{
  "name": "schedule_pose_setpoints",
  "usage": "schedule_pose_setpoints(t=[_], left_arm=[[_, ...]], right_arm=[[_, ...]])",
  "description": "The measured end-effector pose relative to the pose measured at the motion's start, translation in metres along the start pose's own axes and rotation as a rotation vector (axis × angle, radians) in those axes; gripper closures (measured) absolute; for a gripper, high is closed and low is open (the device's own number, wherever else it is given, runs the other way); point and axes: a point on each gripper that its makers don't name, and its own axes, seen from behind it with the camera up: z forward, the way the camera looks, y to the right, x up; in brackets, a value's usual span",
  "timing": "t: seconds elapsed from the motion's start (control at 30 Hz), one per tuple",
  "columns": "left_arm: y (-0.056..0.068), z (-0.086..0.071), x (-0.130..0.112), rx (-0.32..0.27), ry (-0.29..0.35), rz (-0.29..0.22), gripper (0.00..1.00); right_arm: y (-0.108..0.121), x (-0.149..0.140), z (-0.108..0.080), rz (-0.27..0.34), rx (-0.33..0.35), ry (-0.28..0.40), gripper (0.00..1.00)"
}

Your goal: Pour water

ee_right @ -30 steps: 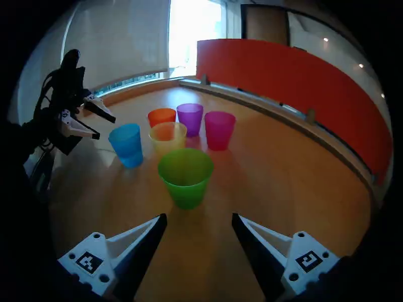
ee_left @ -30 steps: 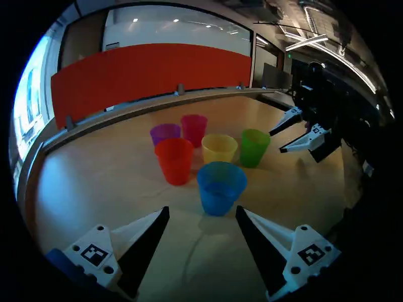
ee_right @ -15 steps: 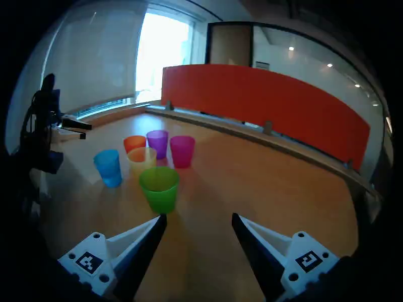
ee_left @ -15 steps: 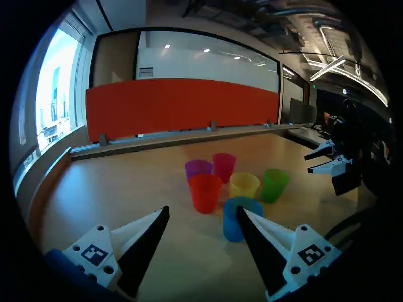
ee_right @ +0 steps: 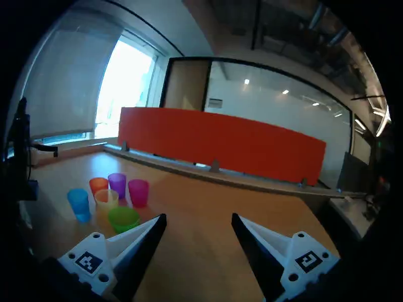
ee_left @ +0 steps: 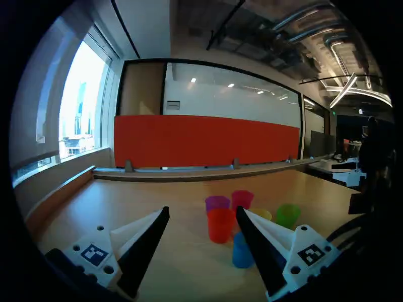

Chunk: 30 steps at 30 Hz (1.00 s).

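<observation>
Several coloured plastic cups stand clustered on the wooden table (ee_left: 151,201). In the left gripper view I see purple (ee_left: 217,203), magenta (ee_left: 242,198), orange (ee_left: 221,225), yellow (ee_left: 263,214) and green (ee_left: 288,215) cups, and a blue cup (ee_left: 241,250) partly behind one finger. My left gripper (ee_left: 201,210) is open, held back from them with nothing in it. In the right gripper view the blue cup (ee_right: 79,204), orange cup (ee_right: 98,185) and green cup (ee_right: 123,218) sit low on the left. My right gripper (ee_right: 198,217) is open and holds nothing.
A long orange-red divider panel (ee_left: 206,141) runs along the table's far edge, also seen as the panel (ee_right: 221,146). Bright windows (ee_left: 75,121) line one side. A dark figure (ee_left: 375,151) stands at the far right. Bare tabletop (ee_right: 226,211) stretches right of the cups.
Both grippers have drawn back from the cups and tilted upward. The cups now look smaller and lower, and more wall and ceiling show. Both grippers stay open.
</observation>
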Motion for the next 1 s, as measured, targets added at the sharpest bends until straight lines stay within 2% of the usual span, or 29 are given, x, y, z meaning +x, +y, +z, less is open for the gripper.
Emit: schedule_pose_setpoints(t=[0.27,0.4,0.77,1.0], left_arm=[[-0.004,-0.008,0.020,0.084,0.086,0.034,0.02],[-0.004,-0.009,0.025,0.095,0.106,0.022,0.02],[-0.011,-0.003,0.024,0.155,0.151,0.011,0.02],[-0.020,0.002,0.021,0.200,0.180,0.000,0.02]], right_arm=[[0.026,0.012,-0.007,0.064,-0.140,0.097,0.00],[0.036,0.018,-0.008,0.079,-0.183,0.142,0.00],[0.048,0.027,-0.010,0.085,-0.228,0.200,0.00],[0.050,0.017,-0.004,0.116,-0.239,0.180,0.00]])
